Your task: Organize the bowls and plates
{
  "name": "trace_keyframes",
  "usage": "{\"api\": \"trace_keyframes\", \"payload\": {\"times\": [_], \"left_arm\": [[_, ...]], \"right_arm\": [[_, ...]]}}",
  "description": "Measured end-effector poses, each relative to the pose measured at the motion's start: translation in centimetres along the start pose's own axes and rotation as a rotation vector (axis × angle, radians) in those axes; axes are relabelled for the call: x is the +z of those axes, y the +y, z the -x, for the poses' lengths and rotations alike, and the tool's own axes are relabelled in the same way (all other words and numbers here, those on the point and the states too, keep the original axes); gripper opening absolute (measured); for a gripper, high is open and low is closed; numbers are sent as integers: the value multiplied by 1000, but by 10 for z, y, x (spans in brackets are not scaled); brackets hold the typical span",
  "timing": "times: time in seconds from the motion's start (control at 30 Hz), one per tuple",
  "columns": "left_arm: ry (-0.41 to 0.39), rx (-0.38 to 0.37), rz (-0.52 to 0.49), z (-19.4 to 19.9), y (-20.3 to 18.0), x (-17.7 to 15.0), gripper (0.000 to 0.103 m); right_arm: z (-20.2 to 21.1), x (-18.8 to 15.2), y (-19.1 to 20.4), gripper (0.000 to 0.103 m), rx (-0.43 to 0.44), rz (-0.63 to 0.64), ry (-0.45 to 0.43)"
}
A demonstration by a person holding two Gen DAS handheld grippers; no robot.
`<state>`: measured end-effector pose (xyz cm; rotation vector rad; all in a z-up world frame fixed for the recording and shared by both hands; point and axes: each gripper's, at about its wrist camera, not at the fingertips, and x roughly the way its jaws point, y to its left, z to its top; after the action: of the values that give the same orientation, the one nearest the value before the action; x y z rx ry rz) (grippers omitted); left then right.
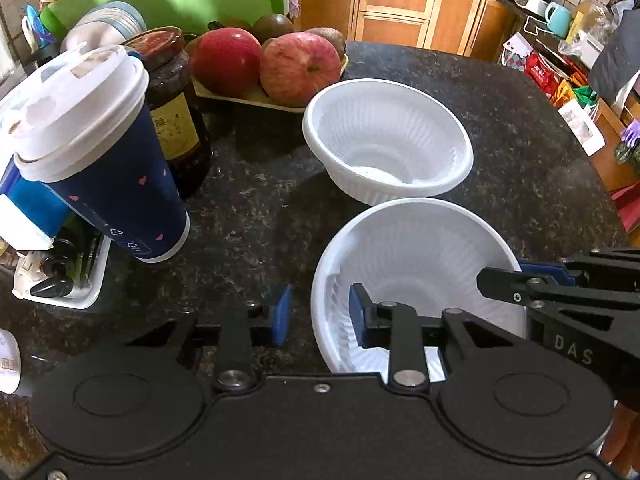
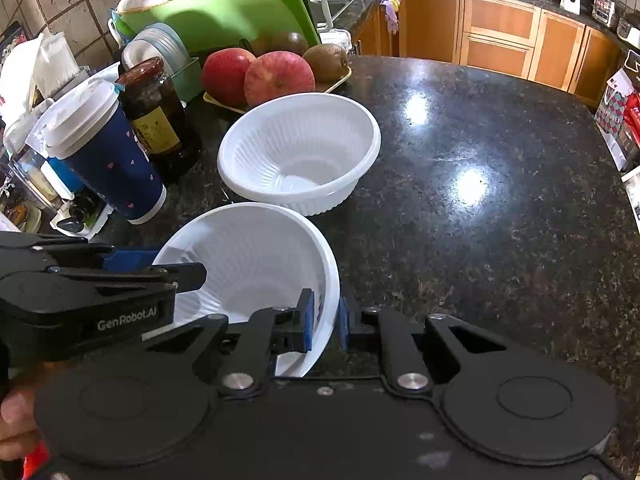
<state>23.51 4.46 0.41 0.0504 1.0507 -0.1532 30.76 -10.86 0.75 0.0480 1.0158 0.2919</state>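
My right jaws clamp the near white plastic bowl (image 2: 248, 276) by its thin, light, flexible rim; my left jaws stand apart astride its opposite rim.

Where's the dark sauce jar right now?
In both views the dark jar stands left on the counter, between the blue cup and the fruit tray.

Both bowls, the near bowl (image 2: 256, 264) and the far bowl (image 2: 300, 152), look like white ribbed plastic, faintly glossy. The countertop (image 2: 480, 200) is polished speckled stone, glaring toward 2 o'clock. The cabinets (image 2: 500, 28) are satin wood.
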Motion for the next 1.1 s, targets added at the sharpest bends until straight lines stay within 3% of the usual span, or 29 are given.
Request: {"api": "trace_keyframes", "payload": {"times": [0.13, 0.5, 1.1], "left_arm": [[10, 0, -17, -2, -3, 1, 21], [-19, 16, -24, 14, -3, 0, 19], [-111, 43, -21, 74, -14, -20, 19]], "right_arm": [[-1, -1, 2, 14, -3, 5, -7], [13, -5, 5, 13, 2, 5, -32], [77, -26, 13, 14, 39, 35, -121]]}}
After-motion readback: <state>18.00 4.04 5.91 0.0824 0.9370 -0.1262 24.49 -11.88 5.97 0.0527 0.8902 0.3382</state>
